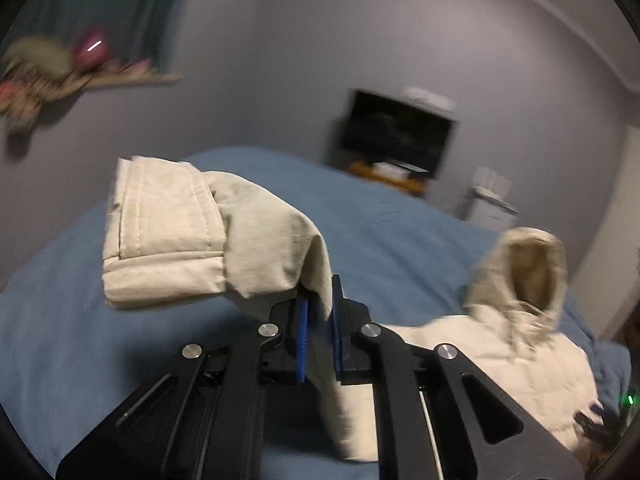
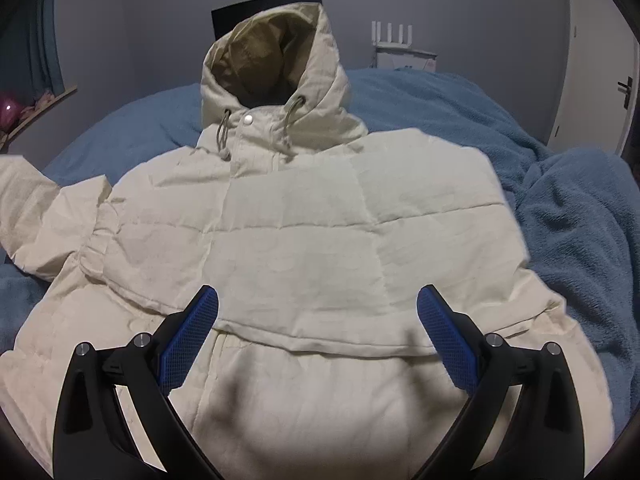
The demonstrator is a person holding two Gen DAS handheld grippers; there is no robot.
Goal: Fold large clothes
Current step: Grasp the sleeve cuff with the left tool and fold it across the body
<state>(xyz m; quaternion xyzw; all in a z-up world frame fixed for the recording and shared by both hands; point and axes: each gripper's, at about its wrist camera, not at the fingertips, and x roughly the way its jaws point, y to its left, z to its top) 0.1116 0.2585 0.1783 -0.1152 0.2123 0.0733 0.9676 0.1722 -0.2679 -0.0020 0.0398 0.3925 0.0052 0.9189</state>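
Note:
A cream hooded puffer jacket point(image 2: 304, 248) lies front up on a blue bed point(image 2: 560, 216), its hood point(image 2: 276, 64) standing up at the far end. My left gripper point(image 1: 320, 312) is shut on the jacket's sleeve point(image 1: 168, 240), with cream cloth pinched between the blue pads; the cuff end hangs lifted above the blanket point(image 1: 72, 320). The hood point(image 1: 528, 268) and jacket body point(image 1: 500, 360) lie to its right. My right gripper point(image 2: 318, 300) stands open just above the jacket's lower front, nothing between its fingers. The lifted sleeve point(image 2: 36, 208) shows at the left edge of the right wrist view.
A dark screen point(image 1: 396, 136) stands against the grey wall beyond the bed. A white unit point(image 2: 404, 56) stands behind the bed. A shelf with pink things point(image 1: 60, 68) hangs on the left wall. A door point(image 2: 600, 60) is at right. Rumpled blue blanket point(image 2: 580, 240) lies right of the jacket.

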